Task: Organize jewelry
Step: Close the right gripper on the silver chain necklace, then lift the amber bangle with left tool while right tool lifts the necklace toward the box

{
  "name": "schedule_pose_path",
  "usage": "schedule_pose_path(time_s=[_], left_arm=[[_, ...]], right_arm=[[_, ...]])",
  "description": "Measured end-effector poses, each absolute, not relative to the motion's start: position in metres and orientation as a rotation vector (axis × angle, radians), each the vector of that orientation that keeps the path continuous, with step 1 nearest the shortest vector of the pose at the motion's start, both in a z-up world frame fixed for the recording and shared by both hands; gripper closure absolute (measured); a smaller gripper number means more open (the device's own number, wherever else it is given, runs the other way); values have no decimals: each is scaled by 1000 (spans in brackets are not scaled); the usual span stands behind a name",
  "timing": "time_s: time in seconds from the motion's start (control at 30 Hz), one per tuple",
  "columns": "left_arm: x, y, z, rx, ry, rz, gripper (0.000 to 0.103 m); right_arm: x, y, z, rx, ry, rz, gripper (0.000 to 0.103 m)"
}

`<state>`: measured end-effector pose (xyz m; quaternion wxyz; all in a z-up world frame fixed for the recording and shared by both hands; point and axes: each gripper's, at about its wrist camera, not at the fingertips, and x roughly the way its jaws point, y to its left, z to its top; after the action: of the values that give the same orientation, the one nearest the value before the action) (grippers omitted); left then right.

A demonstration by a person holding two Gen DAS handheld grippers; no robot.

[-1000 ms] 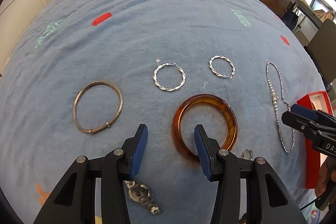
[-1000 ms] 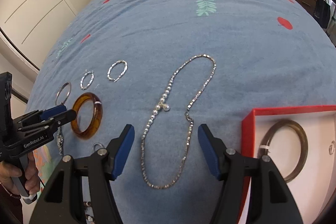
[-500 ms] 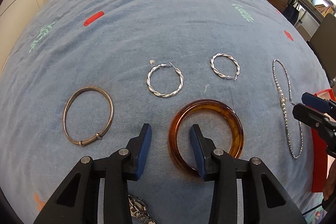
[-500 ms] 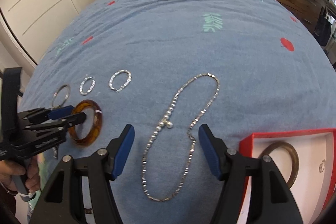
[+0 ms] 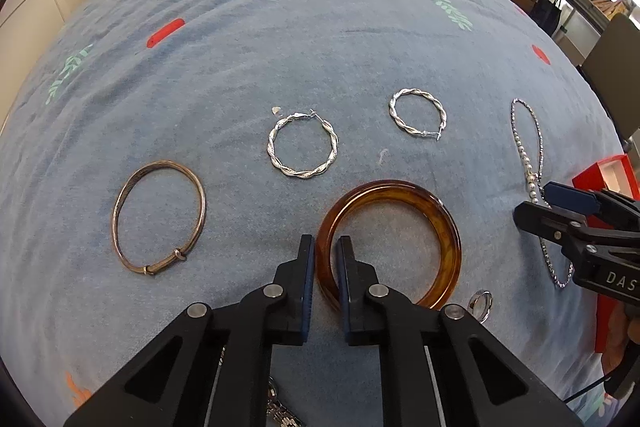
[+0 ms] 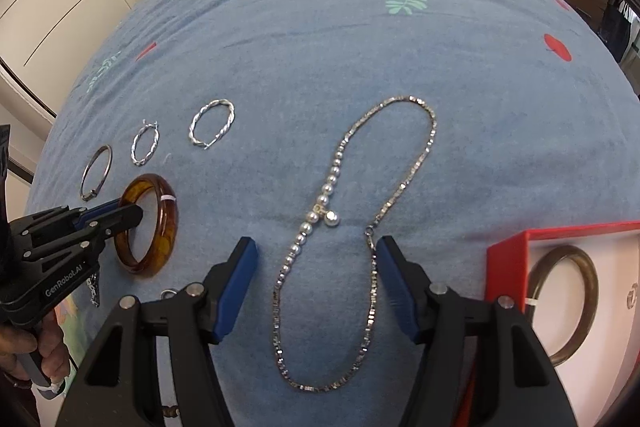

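Observation:
An amber bangle [image 5: 444,227] lies on the blue bedspread. My left gripper [image 5: 325,247] is shut on its left rim, one pad outside the ring and one inside. The right wrist view shows the same grip [image 6: 128,213] on the bangle [image 6: 168,223]. A silver and pearl necklace [image 6: 332,183] is laid out in a long loop. My right gripper [image 6: 316,259] hovers over its lower half with both strands between the jaws. The jaws are closing and the pads do not touch the chain. A red box [image 6: 508,247] at the right holds a dark bangle [image 6: 588,279].
Two twisted silver hoops [image 5: 303,146] [image 5: 418,117] lie beyond the amber bangle, and a thin metal bangle [image 5: 160,219] to its left. A small ring [image 5: 480,303] and a watch [image 5: 280,411] lie near the bed's front edge. Clothing lies at the far end, furniture to the right.
My left gripper's jaws have closed onto the amber bangle's rim. The right gripper's jaws have narrowed slightly over the necklace.

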<state>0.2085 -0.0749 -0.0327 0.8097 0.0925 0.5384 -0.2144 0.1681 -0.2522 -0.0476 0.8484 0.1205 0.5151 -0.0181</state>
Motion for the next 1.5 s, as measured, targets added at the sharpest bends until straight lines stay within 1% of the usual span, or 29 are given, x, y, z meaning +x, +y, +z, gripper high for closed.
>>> schedule_pose_path(time_s=[0.03, 0.1, 0.13, 0.2, 0.23, 0.27, 0.3, 0.57, 0.83, 1.2, 1.5], left_arm=[[208, -76, -33, 205, 1153, -462, 94], [206, -78, -33, 218, 1153, -464, 94], [206, -78, -33, 222, 1154, -464, 94], [204, -79, -33, 228, 1157, -466, 94], [203, -79, -33, 232, 1159, -466, 94], [202, -80, -33, 237, 1160, -465, 94], [201, -80, -33, 242, 1159, -463, 94], [196, -74, -20, 202, 1119, -413, 95], [186, -60, 4, 163, 1079, -385, 95], [162, -51, 50, 142, 1019, -389, 95], [133, -60, 97, 150, 948, -427, 95]], right_arm=[[168, -253, -48, 256, 1084, -34, 50], [167, -255, -48, 264, 1079, -27, 66], [167, -256, -49, 267, 1077, -26, 69], [167, -258, -51, 277, 1081, -21, 80], [166, -259, -51, 282, 1082, -18, 84], [166, -260, -51, 290, 1082, -12, 93], [166, -262, -52, 297, 1085, -3, 98], [153, -272, -40, 341, 1018, 58, 98], [135, -271, -1, 341, 910, 98, 98], [97, -266, 76, 328, 766, 121, 98], [43, -272, 145, 296, 646, 99, 98]])
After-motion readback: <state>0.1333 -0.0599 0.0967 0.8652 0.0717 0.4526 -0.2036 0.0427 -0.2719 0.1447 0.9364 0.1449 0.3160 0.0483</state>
